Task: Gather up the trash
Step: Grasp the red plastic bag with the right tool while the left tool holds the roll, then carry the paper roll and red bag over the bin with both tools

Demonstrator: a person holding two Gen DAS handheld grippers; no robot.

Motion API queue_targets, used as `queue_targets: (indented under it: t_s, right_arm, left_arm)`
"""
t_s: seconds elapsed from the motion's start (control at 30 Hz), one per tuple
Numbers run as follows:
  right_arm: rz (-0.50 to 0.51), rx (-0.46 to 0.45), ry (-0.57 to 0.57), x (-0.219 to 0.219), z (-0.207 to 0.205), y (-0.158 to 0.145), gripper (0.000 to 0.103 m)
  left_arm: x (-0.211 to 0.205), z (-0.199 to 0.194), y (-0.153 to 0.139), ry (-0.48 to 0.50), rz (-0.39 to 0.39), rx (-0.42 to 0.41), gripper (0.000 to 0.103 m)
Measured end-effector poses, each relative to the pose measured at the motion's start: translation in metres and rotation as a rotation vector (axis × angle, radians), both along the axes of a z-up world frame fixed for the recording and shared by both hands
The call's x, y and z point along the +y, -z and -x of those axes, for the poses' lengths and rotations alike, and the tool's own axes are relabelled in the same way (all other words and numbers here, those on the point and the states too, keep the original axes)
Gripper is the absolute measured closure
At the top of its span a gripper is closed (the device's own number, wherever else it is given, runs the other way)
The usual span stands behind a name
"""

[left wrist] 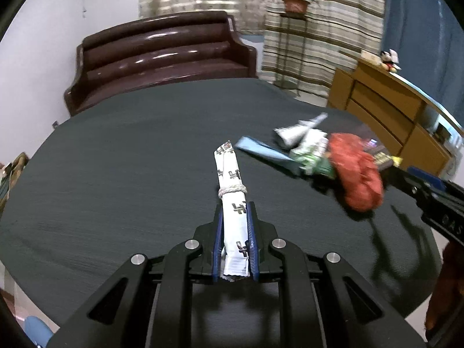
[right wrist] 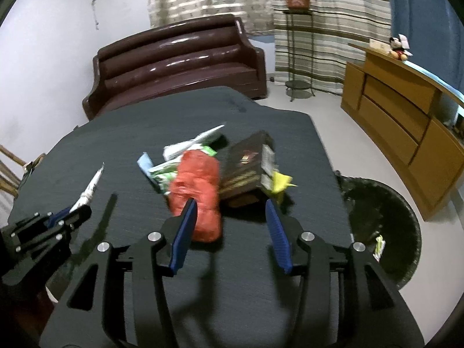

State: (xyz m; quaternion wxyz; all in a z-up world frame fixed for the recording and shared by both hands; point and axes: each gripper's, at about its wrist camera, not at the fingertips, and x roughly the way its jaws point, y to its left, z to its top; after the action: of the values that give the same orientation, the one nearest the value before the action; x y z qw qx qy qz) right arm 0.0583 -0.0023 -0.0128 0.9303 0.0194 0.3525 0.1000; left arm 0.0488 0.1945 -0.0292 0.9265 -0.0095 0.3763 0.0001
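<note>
My left gripper (left wrist: pixel 235 207) is shut on a long white printed wrapper (left wrist: pixel 232 191) tied with string, held over the dark table (left wrist: pixel 130 159); both also show at the left of the right wrist view, the gripper (right wrist: pixel 68 213) and the wrapper (right wrist: pixel 90 188). A trash pile lies on the table: a red plastic bag (right wrist: pixel 197 194), a dark brown box (right wrist: pixel 246 162), green-white packets (right wrist: pixel 168 174), a white tube (right wrist: pixel 194 142), a light blue strip (right wrist: pixel 145 162) and a yellow scrap (right wrist: pixel 279 182). My right gripper (right wrist: pixel 230 206) is open and empty just before the red bag and box.
A black trash bin (right wrist: pixel 385 223) lined with a bag stands on the floor right of the table. A brown sofa (right wrist: pixel 179 61) is behind the table. A wooden cabinet (right wrist: pixel 406 116) runs along the right wall. A plant stand (right wrist: pixel 298 43) is by the curtains.
</note>
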Motion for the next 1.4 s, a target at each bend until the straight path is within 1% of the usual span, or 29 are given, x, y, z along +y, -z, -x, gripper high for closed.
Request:
queue_targets:
  t_s: [0.13,0.3,0.47,0.53,0.57,0.67,0.8,0.93,1.1,1.2,1.4]
  right_arm:
    - [0.014,0.008,-0.021,0.015,-0.005,0.001,0.053]
    - [0.031,0.023,-0.035,0.03,-0.012,0.004,0.051]
    - [0.061,0.04,-0.034,0.04,-0.02,0.009,0.05]
    - [0.075,0.052,-0.034,0.043,-0.023,0.011,0.05]
    - [0.081,0.057,-0.033,0.044,-0.024,0.013,0.051]
    - [0.099,0.074,-0.03,0.045,-0.025,0.017,0.06]
    - [0.119,0.06,-0.031,0.047,-0.022,0.018,0.063]
    - [0.116,0.044,-0.033,0.047,-0.019,0.016,0.064]
    - [0.111,-0.007,-0.027,0.04,-0.008,0.005,0.064]
    - [0.096,-0.027,-0.014,0.031,-0.002,-0.003,0.064]
    - [0.083,-0.063,0.041,0.0,0.007,-0.014,0.064]
  left_arm:
    - [0.022,-0.006,0.0,-0.051,0.0,-0.003,0.087]
    - [0.048,-0.011,0.0,-0.109,-0.022,-0.018,0.087]
    - [0.057,-0.013,0.003,-0.134,-0.01,-0.014,0.087]
    - [0.059,-0.011,0.005,-0.133,-0.001,-0.008,0.087]
    - [0.059,-0.011,0.007,-0.13,0.003,-0.004,0.087]
    - [0.058,-0.011,0.009,-0.122,0.007,0.002,0.087]
    - [0.063,-0.012,0.011,-0.125,0.012,0.005,0.087]
    - [0.065,-0.013,0.007,-0.126,0.014,-0.001,0.087]
    - [0.056,-0.009,0.002,-0.106,0.02,-0.02,0.087]
    - [0.047,-0.007,-0.002,-0.087,0.027,-0.033,0.087]
    - [0.018,-0.004,-0.009,-0.019,0.038,-0.051,0.087]
